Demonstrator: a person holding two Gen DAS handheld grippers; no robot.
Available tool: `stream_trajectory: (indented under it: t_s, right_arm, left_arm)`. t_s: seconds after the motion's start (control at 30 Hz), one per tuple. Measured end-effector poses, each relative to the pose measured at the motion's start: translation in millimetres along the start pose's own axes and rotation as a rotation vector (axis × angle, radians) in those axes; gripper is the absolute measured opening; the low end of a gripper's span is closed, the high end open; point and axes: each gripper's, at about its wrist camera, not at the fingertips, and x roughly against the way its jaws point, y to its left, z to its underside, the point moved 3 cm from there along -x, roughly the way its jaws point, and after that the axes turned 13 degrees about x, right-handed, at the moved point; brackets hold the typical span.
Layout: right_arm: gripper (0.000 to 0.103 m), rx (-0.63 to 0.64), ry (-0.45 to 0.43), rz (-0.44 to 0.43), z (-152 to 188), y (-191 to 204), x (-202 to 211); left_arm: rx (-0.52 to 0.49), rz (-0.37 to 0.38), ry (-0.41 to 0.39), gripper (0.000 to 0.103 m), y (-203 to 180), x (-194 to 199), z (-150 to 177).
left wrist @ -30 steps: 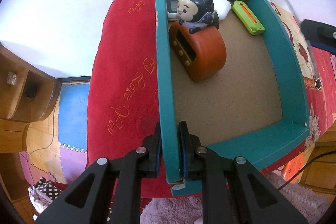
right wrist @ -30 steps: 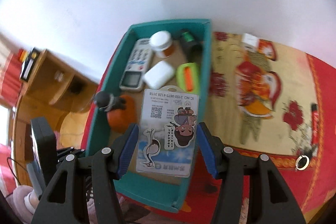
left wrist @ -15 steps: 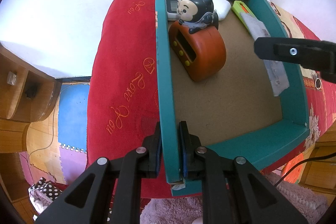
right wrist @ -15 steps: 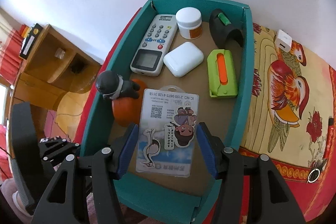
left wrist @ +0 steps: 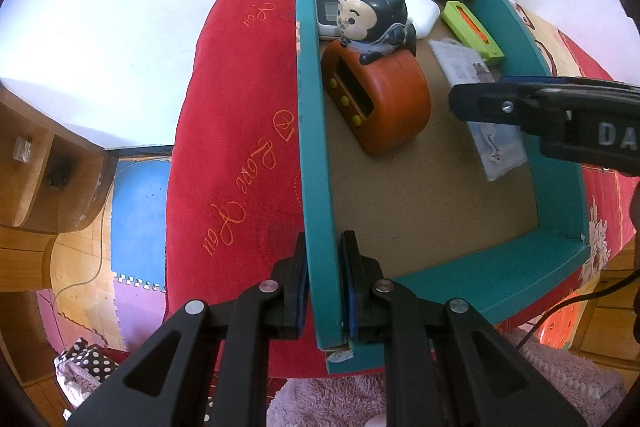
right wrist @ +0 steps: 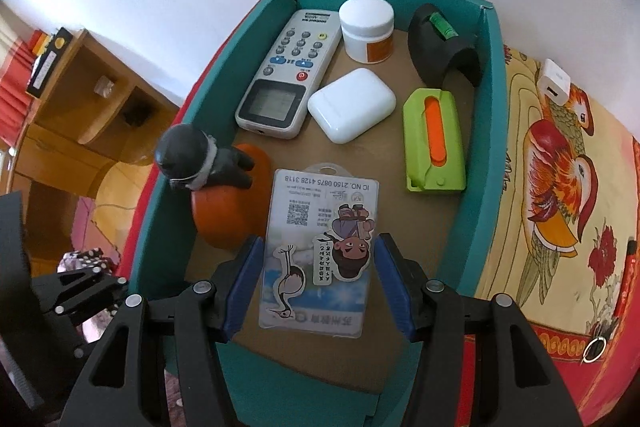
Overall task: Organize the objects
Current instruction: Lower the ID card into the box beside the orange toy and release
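Card (right wrist: 320, 247), printed "IC NO. 2150 0875 4128 3118", is clamped by right gripper (right wrist: 316, 283), lower centre; box (left wrist: 316, 187) wall is pinched by left gripper (left wrist: 324, 291).

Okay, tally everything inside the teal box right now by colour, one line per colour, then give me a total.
White or grey: 3, remote, jar, earbud case
Black: 1, tape dispenser
Green: 1, cutter
Orange: 1, clock
Total: 6, card in the right tongs not counted
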Motion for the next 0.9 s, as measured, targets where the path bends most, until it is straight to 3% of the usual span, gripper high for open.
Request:
stream_trajectory:
  t_s: [0.33,0.9]
  right_arm:
    - [0.058,0.032,0.023,0.029,-3,3,-18]
    - [0.059,0.088,0.06,0.153,-2,25,-31]
  left_arm:
    - [0.0,0.0,0.0,0.013,0,0,0]
    - [-0.003,0.0,0.001,0.013,0,0,0]
